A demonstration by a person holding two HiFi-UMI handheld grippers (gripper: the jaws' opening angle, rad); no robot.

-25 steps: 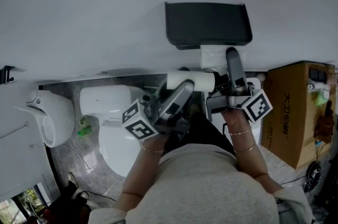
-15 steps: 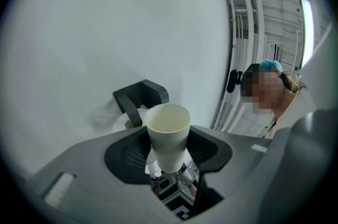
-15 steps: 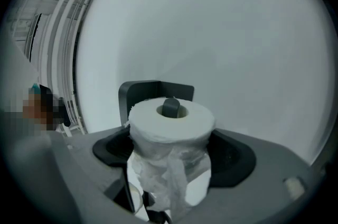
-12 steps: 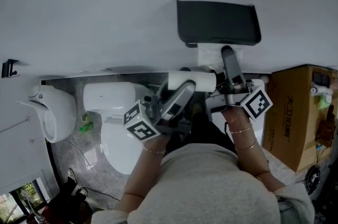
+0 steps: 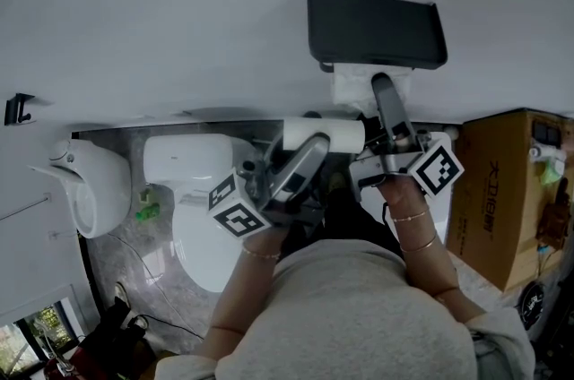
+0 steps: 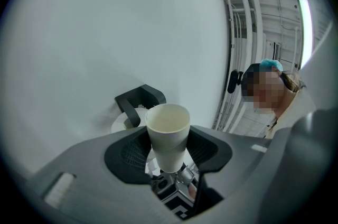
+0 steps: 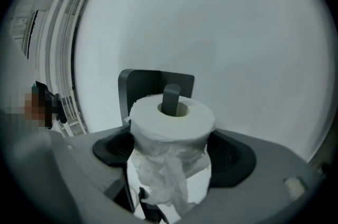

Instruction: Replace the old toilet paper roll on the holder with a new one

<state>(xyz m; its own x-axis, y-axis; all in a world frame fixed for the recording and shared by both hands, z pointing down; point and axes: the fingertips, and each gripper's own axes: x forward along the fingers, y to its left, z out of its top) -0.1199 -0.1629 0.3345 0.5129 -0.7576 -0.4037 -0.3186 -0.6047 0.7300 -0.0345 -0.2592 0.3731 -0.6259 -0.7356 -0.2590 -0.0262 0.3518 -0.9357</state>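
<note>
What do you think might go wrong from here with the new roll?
The new roll is threaded on the peg but the right gripper grips it; let go before it seats fully, it may slip off. Its loose tail hangs crumpled between the jaws and could snag or tear. The cardboard tube in the left gripper sits close and might knock it.

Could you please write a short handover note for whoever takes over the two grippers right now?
The left gripper is shut on the empty tube, held in the air clear of the holder.
The right gripper is shut on the full roll, and the holder's peg pokes through its core.
Done: the tube is off and the roll is on the peg.
Left: probably seat the roll, release it, and put the tube away.
</note>
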